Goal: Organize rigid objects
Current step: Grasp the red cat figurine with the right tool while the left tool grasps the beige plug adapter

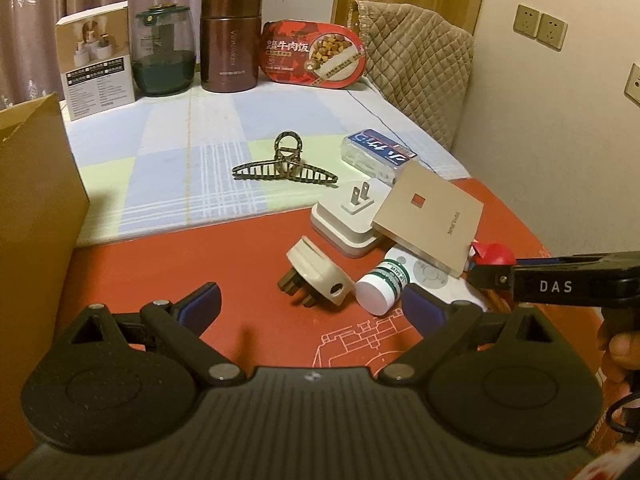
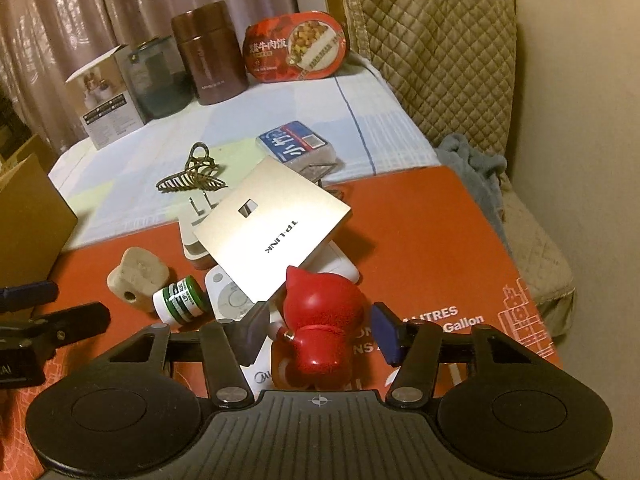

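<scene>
Red figurine (image 2: 320,320): on the red mat (image 2: 432,232), touching the gold panel (image 2: 272,228). Right gripper (image 2: 320,330): jaws narrowed around it, gaps showing. Left gripper (image 1: 310,304): wide, empty. Advice: close squarely on the body, lift straight, sparing the panel.

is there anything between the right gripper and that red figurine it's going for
Nothing visible. The red figurine already sits between the right gripper's pads, with gaps on both sides, so it is not yet gripped. The gold TP-Link panel leans just behind the figurine, beyond it, not in the path.
</scene>
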